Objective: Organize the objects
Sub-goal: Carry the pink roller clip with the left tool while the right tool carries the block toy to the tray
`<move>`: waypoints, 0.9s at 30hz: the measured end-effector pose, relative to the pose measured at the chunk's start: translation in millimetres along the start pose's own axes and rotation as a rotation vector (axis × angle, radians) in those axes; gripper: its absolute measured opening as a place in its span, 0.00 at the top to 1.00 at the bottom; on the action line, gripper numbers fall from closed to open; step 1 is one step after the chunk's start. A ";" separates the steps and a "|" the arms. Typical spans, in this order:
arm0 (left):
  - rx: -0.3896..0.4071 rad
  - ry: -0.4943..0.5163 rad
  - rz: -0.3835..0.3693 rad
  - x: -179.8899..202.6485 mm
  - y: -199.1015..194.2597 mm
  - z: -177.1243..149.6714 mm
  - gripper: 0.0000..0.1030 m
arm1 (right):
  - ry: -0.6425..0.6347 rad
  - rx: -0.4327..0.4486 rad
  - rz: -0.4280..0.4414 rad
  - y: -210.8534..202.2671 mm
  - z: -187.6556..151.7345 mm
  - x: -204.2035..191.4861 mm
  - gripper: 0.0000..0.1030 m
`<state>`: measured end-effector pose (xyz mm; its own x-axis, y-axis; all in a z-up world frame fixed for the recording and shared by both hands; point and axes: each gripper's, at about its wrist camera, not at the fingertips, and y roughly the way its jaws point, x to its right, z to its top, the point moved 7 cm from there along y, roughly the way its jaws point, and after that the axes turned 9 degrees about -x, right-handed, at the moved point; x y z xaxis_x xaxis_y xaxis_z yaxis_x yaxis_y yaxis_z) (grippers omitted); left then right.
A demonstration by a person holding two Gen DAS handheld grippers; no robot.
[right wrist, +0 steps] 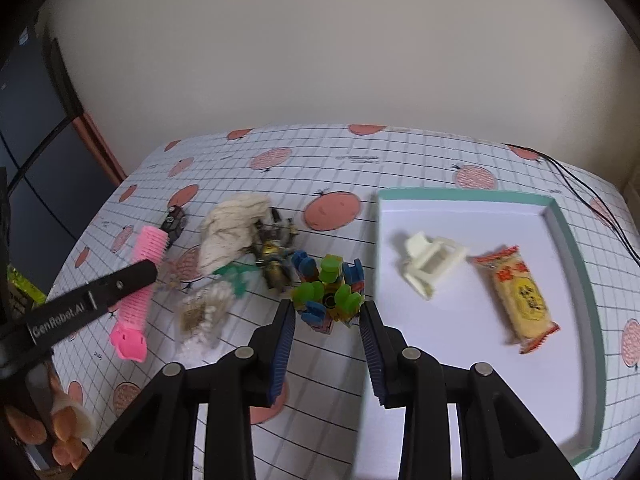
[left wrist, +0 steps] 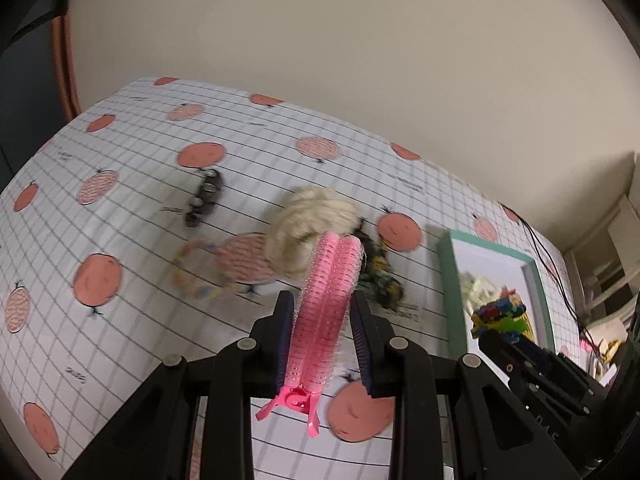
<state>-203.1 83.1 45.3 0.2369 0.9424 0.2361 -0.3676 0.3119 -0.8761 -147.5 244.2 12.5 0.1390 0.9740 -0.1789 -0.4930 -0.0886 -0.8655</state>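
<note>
A pink hair-roller clip (left wrist: 324,312) stands between the fingers of my left gripper (left wrist: 322,304), which is shut on it above the table. The right wrist view shows the same clip (right wrist: 140,280) at the left, behind one black left finger (right wrist: 116,286). My right gripper (right wrist: 327,310) is shut on a colourful block toy (right wrist: 328,292), just left of the teal-rimmed white tray (right wrist: 468,194). The tray holds a cream claw clip (right wrist: 428,264) and a snack packet (right wrist: 520,300). From the left wrist, the toy (left wrist: 500,312) shows over the tray (left wrist: 448,276).
On the peach-print cloth lie a cream fluffy scrunchie (right wrist: 232,228), a dark clip (right wrist: 174,220), a yellow-black hair tie (right wrist: 276,256), a bag of cotton swabs (right wrist: 204,316) and a pastel bracelet (left wrist: 192,268). Black cables (right wrist: 592,200) cross the far right corner. A wall stands behind the table.
</note>
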 end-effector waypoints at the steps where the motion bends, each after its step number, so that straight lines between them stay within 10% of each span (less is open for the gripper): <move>1: -0.005 0.008 -0.007 7.8 2.7 -1.7 0.71 | 0.010 -0.001 -0.004 -1.1 -0.5 6.2 0.65; 27: -0.122 0.181 -0.210 176.4 43.1 -60.5 0.71 | 0.214 -0.049 -0.217 -37.4 -39.4 178.6 0.65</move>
<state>-122.8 255.5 23.8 0.4567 0.8185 0.3484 -0.1851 0.4706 -0.8627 -70.4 413.2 -5.5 0.4172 0.9055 -0.0771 -0.3908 0.1021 -0.9148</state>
